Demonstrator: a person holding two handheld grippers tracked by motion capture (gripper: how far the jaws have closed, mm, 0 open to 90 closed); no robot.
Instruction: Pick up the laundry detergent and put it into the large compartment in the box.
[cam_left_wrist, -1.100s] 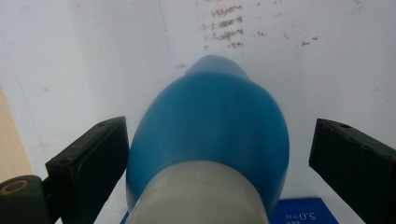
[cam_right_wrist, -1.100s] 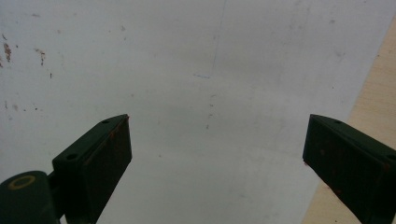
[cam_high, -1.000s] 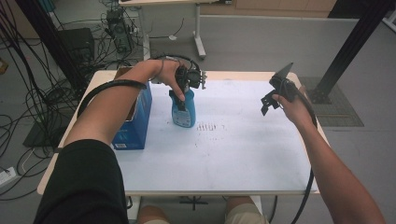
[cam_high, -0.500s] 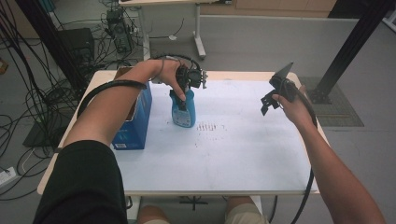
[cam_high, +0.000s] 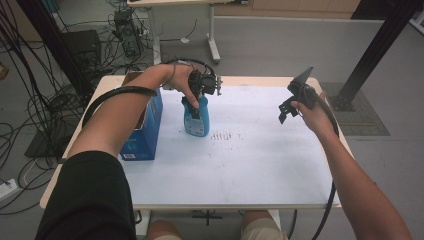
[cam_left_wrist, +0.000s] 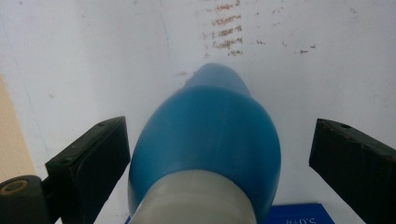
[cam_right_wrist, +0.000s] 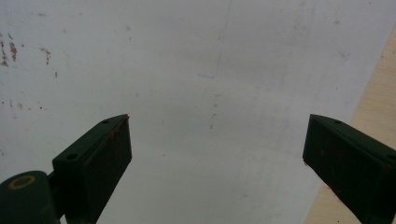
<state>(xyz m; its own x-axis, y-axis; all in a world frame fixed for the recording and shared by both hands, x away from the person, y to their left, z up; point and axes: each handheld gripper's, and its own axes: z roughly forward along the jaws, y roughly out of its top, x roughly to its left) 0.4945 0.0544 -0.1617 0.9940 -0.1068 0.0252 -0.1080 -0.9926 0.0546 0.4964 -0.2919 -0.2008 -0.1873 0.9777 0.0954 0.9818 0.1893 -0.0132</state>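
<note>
Where the high view looks down on the bench (cam_high: 250, 165), the blue bottle (cam_high: 196, 119) stands upright left of centre in the frame, on the white sheet covering the bench top. The left gripper (cam_high: 202, 100) is directly above the bottle, at its neck, held in the person's left hand (cam_high: 180, 82). In the left gripper view the bottle (cam_left_wrist: 208, 144) is at centre frame, its pale collar at the bottom edge and its blue body running away toward the bench. The fingers (cam_left_wrist: 95, 154) stand spread on either side of the bottle; the left-hand one is just beside the blue shoulder, the right-hand one well apart from it, so they are open and not clamped on it.

A blue carton (cam_high: 145, 132) stands at the left of the high view, just beside the bottle and partly hidden by the left forearm. A patch of brown marks (cam_high: 225, 135) lies on the sheet near the bottle's right side.

The right gripper (cam_high: 292, 105) is in the upper right of the high view, raised above the bench and well apart from the bottle. In the right gripper view its fingers (cam_right_wrist: 98, 154) are wide apart with bare white sheet between them, holding nothing.
</note>
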